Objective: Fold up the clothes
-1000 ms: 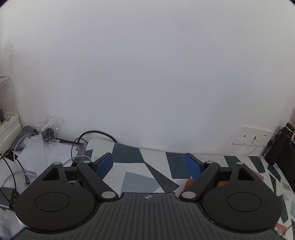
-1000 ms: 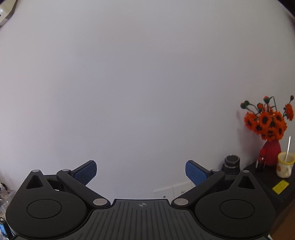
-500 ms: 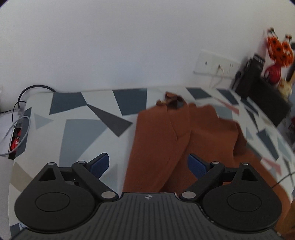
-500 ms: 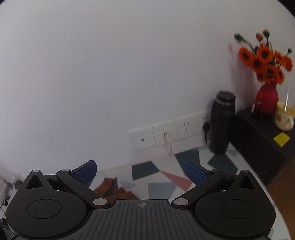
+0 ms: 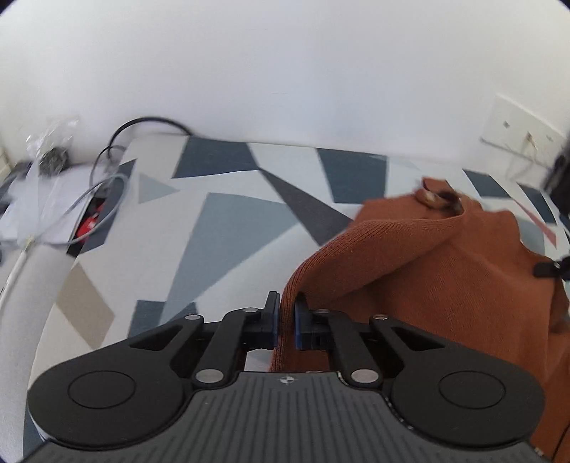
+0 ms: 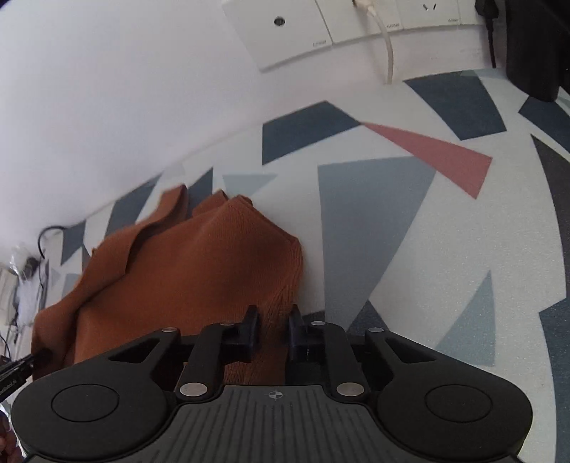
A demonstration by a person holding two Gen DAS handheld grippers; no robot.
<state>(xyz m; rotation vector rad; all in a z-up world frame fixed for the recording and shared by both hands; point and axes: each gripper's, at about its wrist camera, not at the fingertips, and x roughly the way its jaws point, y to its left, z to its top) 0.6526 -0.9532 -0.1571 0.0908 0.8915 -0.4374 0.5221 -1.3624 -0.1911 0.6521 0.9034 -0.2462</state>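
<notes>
My left gripper [image 5: 285,324] had just been closing and was clenched on the near left edge of the rust-brown knit garment [image 5: 445,277], a ridge of fabric standing up between its blue pads [image 5: 274,322]. My right gripper [image 6: 272,333] had likewise just been closing, with the near right edge of the same garment pinched between its dark fingers [image 6: 251,329]. The garment lay rumpled on the patterned tabletop [image 5: 221,228], running away from both grippers toward the wall, its collar end at the far side (the neckline looked bunched there, too blurred to read well). So its long axis ran near to far, and each hand held one near corner, neither nearer than the other as far as I could judge. I reckoned the coming move would carry this near edge toward the far collar, or lift it to shake the cloth flat first. To the far left, off the table's edge, lay loose cables [image 5: 103,199] and a plastic bag [image 5: 53,153]; on the far wall sat a socket panel [image 6: 302,32] with a white cord [image 6: 386,46]. Nothing stood on the cloth's path.
</notes>
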